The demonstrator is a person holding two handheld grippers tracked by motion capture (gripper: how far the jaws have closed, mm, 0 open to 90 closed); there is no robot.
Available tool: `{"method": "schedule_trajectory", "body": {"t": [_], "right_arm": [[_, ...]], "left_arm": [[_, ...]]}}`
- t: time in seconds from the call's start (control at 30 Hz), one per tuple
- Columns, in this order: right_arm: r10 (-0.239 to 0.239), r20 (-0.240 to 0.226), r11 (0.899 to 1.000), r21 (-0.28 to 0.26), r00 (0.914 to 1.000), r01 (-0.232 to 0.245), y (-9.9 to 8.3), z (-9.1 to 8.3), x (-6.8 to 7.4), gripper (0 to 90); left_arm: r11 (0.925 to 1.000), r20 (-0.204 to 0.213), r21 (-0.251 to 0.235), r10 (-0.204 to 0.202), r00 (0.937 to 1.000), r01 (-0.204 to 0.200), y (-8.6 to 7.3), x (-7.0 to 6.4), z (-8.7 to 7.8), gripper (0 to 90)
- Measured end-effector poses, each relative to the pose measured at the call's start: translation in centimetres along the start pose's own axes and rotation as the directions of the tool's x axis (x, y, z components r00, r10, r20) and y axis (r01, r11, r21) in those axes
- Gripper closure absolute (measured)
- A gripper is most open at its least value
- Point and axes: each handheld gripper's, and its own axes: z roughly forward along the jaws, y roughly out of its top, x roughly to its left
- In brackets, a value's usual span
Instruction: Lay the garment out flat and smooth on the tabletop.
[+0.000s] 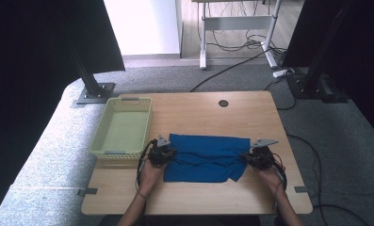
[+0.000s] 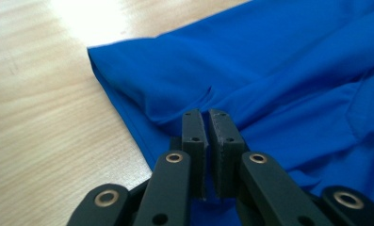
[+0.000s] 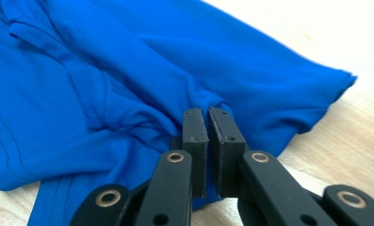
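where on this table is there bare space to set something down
Bare wood runs behind the blue cloth up to the table far edge, and along the near edge. The green basket fills the left; both claws crowd the cloth's ends.

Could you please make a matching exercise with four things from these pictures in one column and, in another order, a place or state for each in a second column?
Things:
1. blue garment
2. basket
3. left gripper
4. right gripper

Places or states:
a. shut on the garment's right edge
b. pale green, at the table's left side
c. lies spread at the middle of the table
d. shut on the garment's left edge

Pairs: 1-c, 2-b, 3-d, 4-a
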Motion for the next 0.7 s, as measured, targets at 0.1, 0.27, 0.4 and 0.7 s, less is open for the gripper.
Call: {"method": "schedule_trajectory", "body": {"t": [0.1, 0.27, 0.4, 0.7], "right_arm": [[0.013, -0.009, 1.0, 0.003, 0.9999, -0.013, -0.1, 0.0, 0.0, 85.0], [0.029, -0.043, 0.999, 0.021, 0.9987, -0.028, -0.6, 0.1, 0.2, 85.1], [0.002, -0.034, 0.999, 0.05, 0.9994, 0.0, -0.7, 0.0, 1.0, 85.2], [-0.038, -0.076, 0.995, 0.086, 0.9964, 0.045, -2.0, -1.5, 3.1, 85.2]], "left_arm": [[0.9999, 0.004, 0.012, -0.001, 1.0, 0.001, -0.1, 0.0, 0.0, 84.7], [0.9999, 0.021, 0.012, -0.009, 0.9997, 0.009, -0.5, -0.3, -0.3, 84.5], [0.9995, 0.038, 0.03, 0.006, 0.9993, -0.007, -1.1, -0.9, -1.1, 84.3], [0.9988, 0.075, 0.044, 0.02, 0.997, -0.024, -2.7, -1.9, -3.2, 84.0]]}}
